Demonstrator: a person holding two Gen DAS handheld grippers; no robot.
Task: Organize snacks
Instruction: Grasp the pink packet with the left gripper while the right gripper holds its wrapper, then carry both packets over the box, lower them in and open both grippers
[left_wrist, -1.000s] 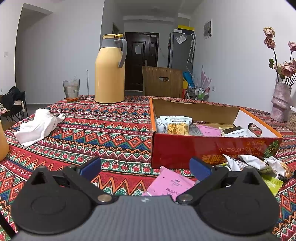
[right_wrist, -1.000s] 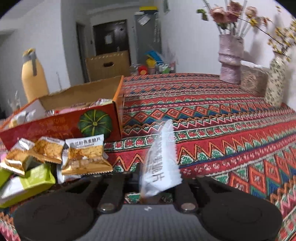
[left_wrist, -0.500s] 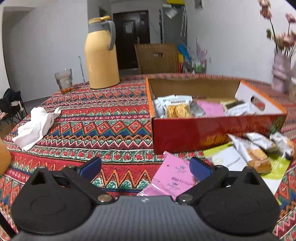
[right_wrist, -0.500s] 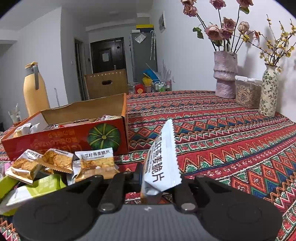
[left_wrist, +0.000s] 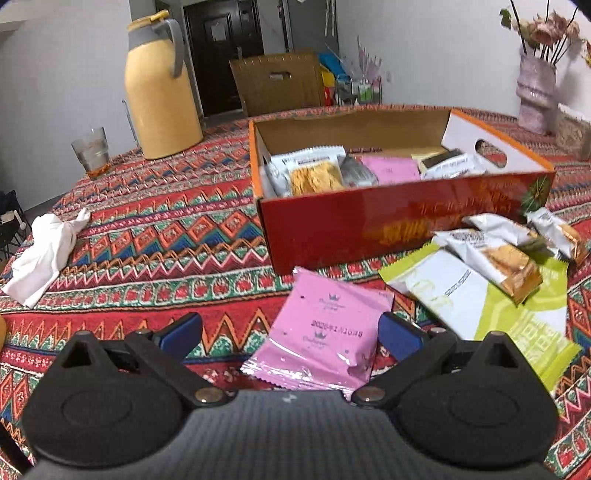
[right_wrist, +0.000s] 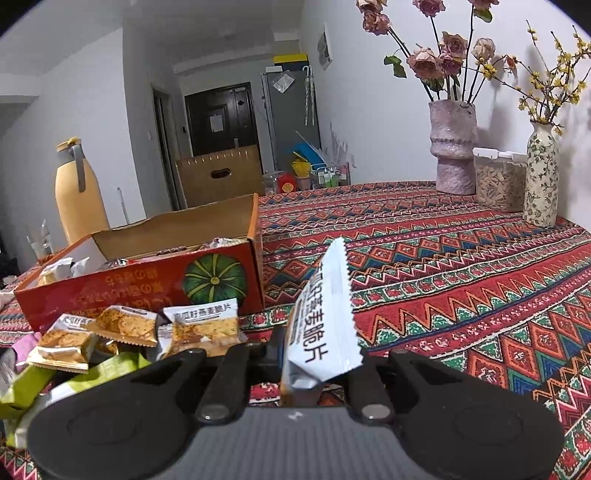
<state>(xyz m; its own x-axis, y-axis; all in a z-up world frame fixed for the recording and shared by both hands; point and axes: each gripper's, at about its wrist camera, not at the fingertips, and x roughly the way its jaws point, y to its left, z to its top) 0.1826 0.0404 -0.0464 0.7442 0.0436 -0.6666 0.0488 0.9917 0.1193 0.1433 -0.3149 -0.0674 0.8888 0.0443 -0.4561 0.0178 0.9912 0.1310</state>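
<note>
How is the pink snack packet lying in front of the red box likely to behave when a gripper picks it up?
The pink snack packet looks like thin glossy film, so it is probably light and somewhat slippery. It lies puffed and creased, so it would likely flex, not stay stiff. Flat on the tablecloth, it should not roll.

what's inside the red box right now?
Red box: a white cracker packet, a silver one, a pink packet and white packets at the right end. Anything beneath them is covered.

left gripper (left_wrist: 290, 330): jaws spread wide, blue pads apart, angled down toward table, nothing pinched | right gripper (right_wrist: 317, 354): jaws clamped together on a white snack packet (right_wrist: 325, 317), packet standing upright
</note>
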